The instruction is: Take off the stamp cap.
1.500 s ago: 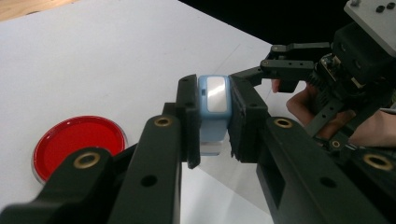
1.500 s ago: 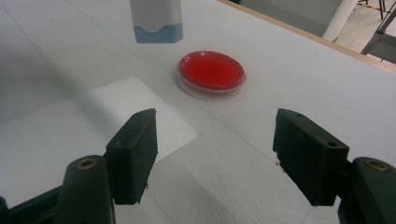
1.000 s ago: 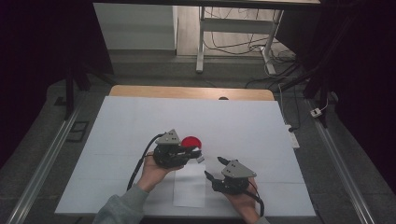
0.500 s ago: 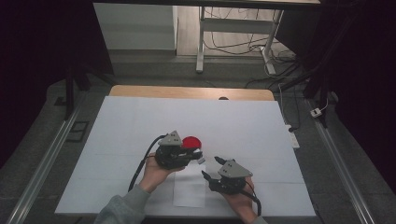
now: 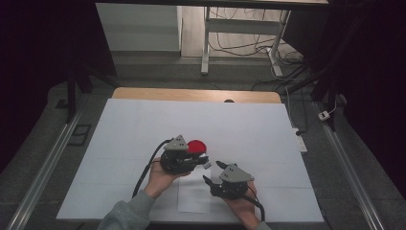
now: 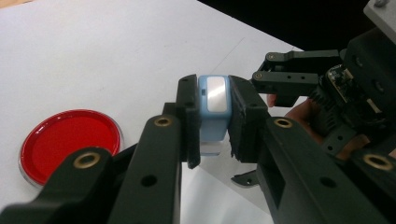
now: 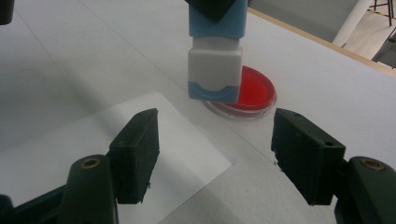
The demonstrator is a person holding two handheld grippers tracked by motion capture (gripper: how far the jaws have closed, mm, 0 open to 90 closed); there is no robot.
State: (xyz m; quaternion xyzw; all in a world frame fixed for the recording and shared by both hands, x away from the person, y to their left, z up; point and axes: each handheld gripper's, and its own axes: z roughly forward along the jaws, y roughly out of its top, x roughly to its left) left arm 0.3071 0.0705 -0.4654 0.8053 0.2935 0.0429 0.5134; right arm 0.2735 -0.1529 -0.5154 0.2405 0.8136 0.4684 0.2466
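A small blue and white block (image 6: 212, 105) hangs clamped between the jaws of my left gripper (image 6: 212, 128), just above the table. In the right gripper view the block (image 7: 215, 60) hangs white end down, in front of a round red dish (image 7: 252, 93). My right gripper (image 7: 217, 154) is open, its jaws spread wide below and to either side of the block without touching it. In the high view the left gripper (image 5: 203, 163) is beside the red dish (image 5: 196, 146), and the right gripper (image 5: 213, 173) points at it from the right.
A white sheet of paper (image 5: 194, 196) lies on the white table cover (image 5: 143, 124) near the front edge, under both grippers. The same sheet's corner (image 7: 93, 149) lies just short of the dish. A wooden table edge (image 5: 191, 93) runs along the back.
The two grippers have drawn slightly closer together: the right one shifted a little left toward the held block. The left keeps its grip.
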